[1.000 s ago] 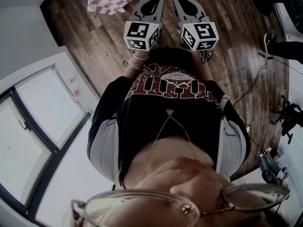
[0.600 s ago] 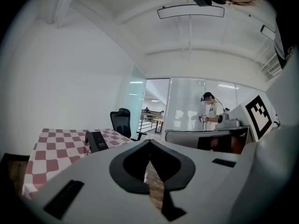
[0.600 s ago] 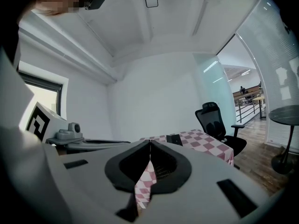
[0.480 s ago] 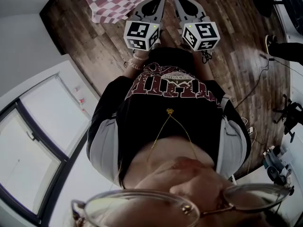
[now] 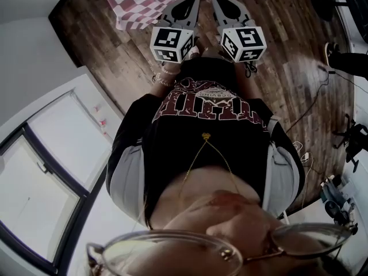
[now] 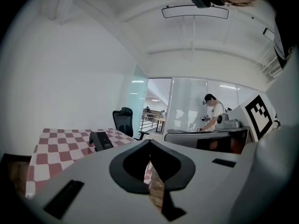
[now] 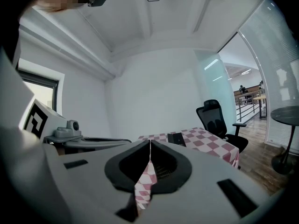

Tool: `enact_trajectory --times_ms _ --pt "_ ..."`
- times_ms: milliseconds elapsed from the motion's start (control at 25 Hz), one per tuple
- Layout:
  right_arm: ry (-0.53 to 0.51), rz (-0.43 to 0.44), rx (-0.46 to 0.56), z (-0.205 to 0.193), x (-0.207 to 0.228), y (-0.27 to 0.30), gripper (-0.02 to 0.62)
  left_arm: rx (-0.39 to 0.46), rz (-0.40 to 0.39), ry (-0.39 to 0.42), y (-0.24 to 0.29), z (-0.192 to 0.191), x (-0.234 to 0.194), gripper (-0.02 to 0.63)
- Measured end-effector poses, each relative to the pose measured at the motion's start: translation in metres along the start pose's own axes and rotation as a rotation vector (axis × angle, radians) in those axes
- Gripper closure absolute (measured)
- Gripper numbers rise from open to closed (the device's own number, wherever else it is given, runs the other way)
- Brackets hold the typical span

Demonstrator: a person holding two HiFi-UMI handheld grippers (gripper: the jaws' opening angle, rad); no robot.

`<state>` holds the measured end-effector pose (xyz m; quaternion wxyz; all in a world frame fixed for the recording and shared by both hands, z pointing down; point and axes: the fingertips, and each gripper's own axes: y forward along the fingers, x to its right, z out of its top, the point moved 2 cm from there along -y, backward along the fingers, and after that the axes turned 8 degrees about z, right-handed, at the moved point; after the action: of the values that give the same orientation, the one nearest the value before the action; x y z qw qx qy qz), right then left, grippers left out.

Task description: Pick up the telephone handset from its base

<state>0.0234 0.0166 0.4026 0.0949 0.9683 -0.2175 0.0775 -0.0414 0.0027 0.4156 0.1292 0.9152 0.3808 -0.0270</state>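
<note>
Both empty: left gripper jaws together, right gripper jaws together. Dark telephone sits untouched on checkered counter, well ahead; pickup not started.

My left gripper and right gripper are showing matt grey plastic shells. Black pads lining the jaws are looking matt, maybe rubbery. Cubes are reading as smooth white plastic with black print. Tablecloth is looking like soft checked cloth. Phone is showing matt black plastic. Floor is showing dark, grainy wood planks with a slight sheen.
</note>
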Motion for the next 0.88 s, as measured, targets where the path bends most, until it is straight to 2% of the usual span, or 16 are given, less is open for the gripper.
enact_trajectory --times_ms 400,880 --pt "0.003 0.031 -0.033 0.001 0.020 0.025 0.575 -0.021 0.043 -0.022 0.025 0.000 -0.018 0.606" --pt "-0.010 0.073 -0.051 0.019 0.080 0.062 0.575 -0.028 0.073 -0.039 0.095 0.016 -0.027 0.606"
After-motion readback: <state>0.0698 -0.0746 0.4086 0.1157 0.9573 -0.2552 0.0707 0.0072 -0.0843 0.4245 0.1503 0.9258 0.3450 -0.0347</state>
